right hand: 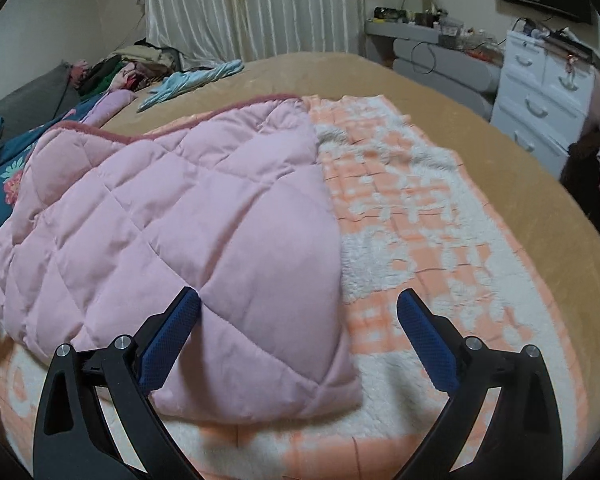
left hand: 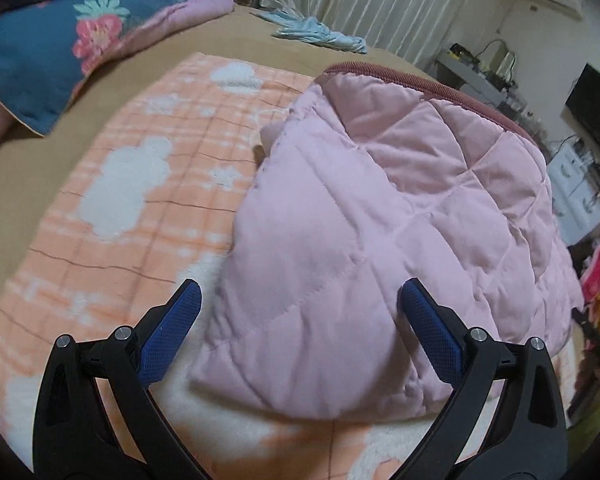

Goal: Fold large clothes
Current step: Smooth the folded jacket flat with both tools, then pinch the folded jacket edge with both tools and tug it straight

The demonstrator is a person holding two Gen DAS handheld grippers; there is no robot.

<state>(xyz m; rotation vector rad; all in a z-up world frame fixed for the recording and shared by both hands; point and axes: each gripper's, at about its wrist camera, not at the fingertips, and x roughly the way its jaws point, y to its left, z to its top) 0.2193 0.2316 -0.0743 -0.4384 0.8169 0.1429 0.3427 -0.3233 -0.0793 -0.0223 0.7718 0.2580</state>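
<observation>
A pink quilted garment (left hand: 380,232) with a darker rose trim lies folded on an orange-and-white fleece blanket (left hand: 140,184). My left gripper (left hand: 300,292) hovers open just above the garment's near corner, nothing between its blue pads (left hand: 172,332). In the right wrist view the same pink garment (right hand: 180,232) fills the left half and the fleece blanket (right hand: 420,220) the right. My right gripper (right hand: 298,304) is open over the garment's near right corner, its left pad (right hand: 168,340) above the fabric and its right pad over the blanket.
The blanket rests on a tan bed cover (right hand: 380,76). A floral navy duvet (left hand: 48,48), light blue clothing (left hand: 320,32) and a clothes pile (right hand: 140,64) lie at the far side. White drawers (right hand: 540,96), a grey shelf (right hand: 440,52) and curtains (right hand: 252,4) stand beyond the bed.
</observation>
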